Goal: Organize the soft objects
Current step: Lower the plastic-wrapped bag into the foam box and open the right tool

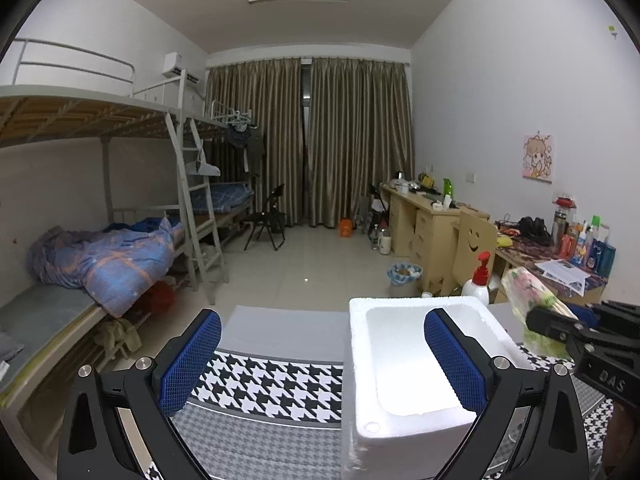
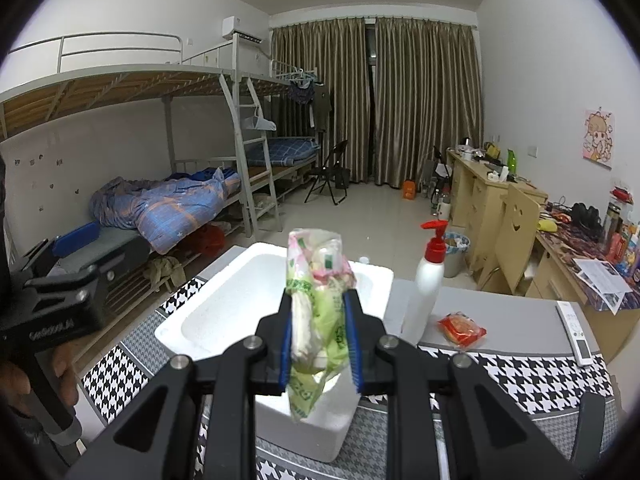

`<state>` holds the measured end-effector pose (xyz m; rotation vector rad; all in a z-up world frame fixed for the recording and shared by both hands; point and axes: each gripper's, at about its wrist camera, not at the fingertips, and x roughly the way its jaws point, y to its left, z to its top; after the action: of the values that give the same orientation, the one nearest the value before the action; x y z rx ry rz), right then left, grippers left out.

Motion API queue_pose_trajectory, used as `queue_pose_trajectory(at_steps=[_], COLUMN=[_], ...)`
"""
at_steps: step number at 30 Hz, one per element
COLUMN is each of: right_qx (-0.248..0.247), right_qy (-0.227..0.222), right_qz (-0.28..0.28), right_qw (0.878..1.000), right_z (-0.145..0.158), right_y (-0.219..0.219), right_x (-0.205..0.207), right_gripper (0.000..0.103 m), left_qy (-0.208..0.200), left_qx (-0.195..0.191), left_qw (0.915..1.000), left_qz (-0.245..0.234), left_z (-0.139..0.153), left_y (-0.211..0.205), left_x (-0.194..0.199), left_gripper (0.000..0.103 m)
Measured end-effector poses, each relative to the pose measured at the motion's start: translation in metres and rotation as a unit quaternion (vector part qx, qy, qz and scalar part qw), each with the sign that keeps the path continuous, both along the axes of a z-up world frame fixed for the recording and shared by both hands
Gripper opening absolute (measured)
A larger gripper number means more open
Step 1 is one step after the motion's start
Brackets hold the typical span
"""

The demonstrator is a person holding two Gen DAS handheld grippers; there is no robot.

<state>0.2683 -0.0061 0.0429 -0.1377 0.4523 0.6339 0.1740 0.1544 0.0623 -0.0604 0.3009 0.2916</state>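
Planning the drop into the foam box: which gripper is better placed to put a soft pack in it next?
Right. The right gripper is already shut on the soft pack, right above the foam box. The left gripper is open and empty.

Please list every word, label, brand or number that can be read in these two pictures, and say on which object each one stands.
"DAS" on the black body of the right gripper, seen from the left wrist.
"GenRobot.AI", blurred, on the body of the left gripper, seen from the right wrist.
Green print on the soft packet held in the right fingers: too blurred to read.
Red packet, remote control, desk bottles, paper sheet: print too small to read.
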Motion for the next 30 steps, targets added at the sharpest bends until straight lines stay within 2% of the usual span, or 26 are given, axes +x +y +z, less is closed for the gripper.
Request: queue_pose_trajectory(at_steps=[3, 23, 30], right_qx=[-0.01, -0.042, -0.057], right_qy=[0.002, 0.036, 0.045], right_qz=[0.001, 0.022, 0.032], right_qw=[1.0, 0.998, 0.997], right_z=[-0.002, -0.018, -0.023], right_y=[0.007, 0.043, 0.053], right_x=[0.002, 0.022, 0.027], right_gripper=[0.026, 0.026, 0.033], left_qy=[0.001, 0.007, 0.014], left_qx=[0.013, -0.016, -0.026], left_qw=[0.9998, 0.9995, 0.9991], left_qz=[0.013, 0.025, 0.029], left_z=[-0.003, -0.02, -0.025], left_y=[0.004, 0.035, 0.039], left_x=[-0.003, -0.018, -0.023], left_gripper=[0.102, 0.102, 0.102])
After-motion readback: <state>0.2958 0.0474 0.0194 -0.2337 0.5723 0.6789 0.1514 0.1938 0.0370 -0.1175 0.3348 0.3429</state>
